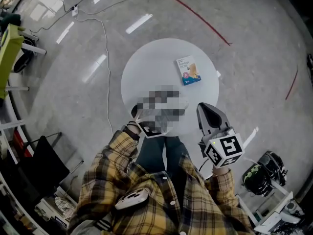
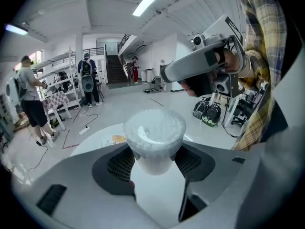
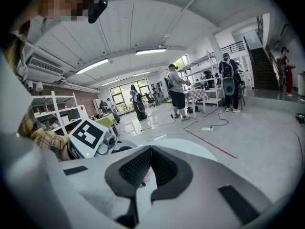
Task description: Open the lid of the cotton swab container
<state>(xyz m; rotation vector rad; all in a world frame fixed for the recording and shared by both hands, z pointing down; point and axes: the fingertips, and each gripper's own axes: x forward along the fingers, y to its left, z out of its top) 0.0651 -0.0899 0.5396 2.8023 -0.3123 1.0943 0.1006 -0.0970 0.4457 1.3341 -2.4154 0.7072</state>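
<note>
Cotton swab container [image 2: 155, 132] stands upright, long axis vertical, top end up. It's clamped at its body between the left gripper [image 2: 155, 160] pads, over the near edge of the round white table [image 1: 146, 67]. Container is packed with white swab tips that show at the top; can't tell if the lid is on. Right gripper [image 3: 148, 157] has its jaws together with nothing between them and hangs near the container without touching it. A small printed box [image 1: 188, 70] lies flat on the table's far side.
</note>
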